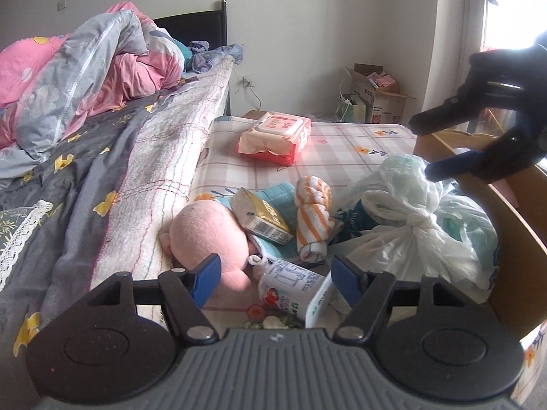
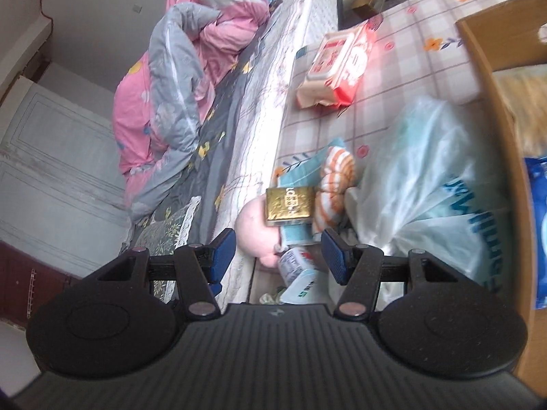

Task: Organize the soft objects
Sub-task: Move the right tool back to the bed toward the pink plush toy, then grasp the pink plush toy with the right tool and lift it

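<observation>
Right tongs (image 2: 278, 256) open above gold packet (image 2: 290, 205), pink plush (image 2: 254, 227), striped towel (image 2: 333, 184); white bag (image 2: 427, 184) beside.

There is one pink plush toy (image 1: 208, 235). There is one rolled towel (image 1: 312, 218) with orange stripes. There is one gold pack (image 1: 263, 217) and one red pack of wipes (image 1: 275, 135). There is one white bottle (image 1: 290, 283) lying down. There is one tied plastic bag (image 1: 415, 225). There is one teal cloth (image 1: 280, 193) under the small things. There is one blue pack (image 2: 536, 225) in one cardboard box (image 2: 502, 143). Far back is one more open box (image 1: 379, 94). There are two grippers, the left (image 1: 273, 275) and the right (image 2: 278, 256).
</observation>
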Available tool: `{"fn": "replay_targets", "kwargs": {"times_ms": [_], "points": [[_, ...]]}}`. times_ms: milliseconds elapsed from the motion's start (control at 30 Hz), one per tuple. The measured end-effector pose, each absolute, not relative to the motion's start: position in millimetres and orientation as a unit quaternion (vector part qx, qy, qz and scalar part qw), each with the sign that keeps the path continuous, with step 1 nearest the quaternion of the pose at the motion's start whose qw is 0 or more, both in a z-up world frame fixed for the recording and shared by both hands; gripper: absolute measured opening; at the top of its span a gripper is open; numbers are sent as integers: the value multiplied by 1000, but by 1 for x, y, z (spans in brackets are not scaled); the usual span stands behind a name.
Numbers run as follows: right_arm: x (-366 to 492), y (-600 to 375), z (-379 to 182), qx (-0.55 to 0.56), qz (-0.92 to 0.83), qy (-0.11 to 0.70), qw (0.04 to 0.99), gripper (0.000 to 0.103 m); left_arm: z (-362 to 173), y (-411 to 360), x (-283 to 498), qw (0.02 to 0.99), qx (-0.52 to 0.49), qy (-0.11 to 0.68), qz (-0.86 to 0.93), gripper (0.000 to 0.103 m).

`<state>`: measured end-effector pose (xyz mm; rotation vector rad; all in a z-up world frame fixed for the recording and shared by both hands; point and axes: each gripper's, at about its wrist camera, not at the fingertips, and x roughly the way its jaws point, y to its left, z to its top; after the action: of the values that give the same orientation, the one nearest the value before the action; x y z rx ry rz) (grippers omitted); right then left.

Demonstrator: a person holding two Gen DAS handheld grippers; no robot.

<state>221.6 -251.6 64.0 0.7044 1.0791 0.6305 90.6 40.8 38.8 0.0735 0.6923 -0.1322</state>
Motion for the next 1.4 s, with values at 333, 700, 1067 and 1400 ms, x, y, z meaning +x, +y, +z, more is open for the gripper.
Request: {"fn": "replay_targets", "kwargs": {"times_ms": [333, 700, 1067, 1400], "points": [[252, -173, 26, 322, 307, 551, 706, 56, 24, 65, 119, 930, 12, 366, -44, 60], [303, -99, 28, 280, 339, 569, 695, 57, -3, 83, 159, 911, -29, 411, -6, 67], [366, -12, -9, 206, 365, 588, 692, 61, -18, 101, 181, 912, -94, 398, 10, 69], [359, -44, -6, 248, 366, 573, 690, 62, 26, 67, 159, 948, -12, 317, 6, 63]]}}
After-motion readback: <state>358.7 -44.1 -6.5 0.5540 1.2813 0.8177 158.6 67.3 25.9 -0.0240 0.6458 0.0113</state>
